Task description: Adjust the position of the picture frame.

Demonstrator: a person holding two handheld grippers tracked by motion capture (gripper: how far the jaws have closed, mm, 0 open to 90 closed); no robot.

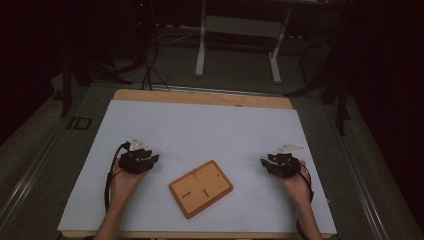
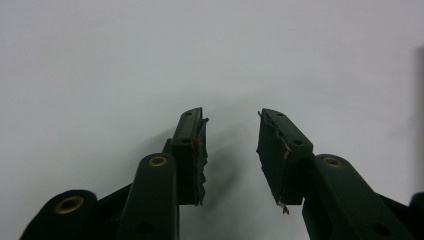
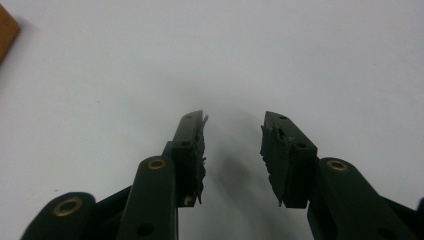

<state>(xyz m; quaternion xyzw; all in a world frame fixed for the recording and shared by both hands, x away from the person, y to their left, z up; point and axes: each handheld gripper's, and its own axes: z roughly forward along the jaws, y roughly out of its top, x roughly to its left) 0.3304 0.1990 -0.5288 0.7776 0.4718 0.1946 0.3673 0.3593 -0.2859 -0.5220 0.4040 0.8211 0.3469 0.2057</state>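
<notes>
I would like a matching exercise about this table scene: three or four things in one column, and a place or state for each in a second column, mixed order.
Things:
1. wooden board
2. left tongs
3. right tongs
4. white sheet

Places or states:
a. open, near the sheet's right edge
b. covers most of the tabletop
c. lies flat between the two hands
d. open, near the sheet's left edge

Pairs: 1-c, 2-d, 3-a, 4-b
</notes>
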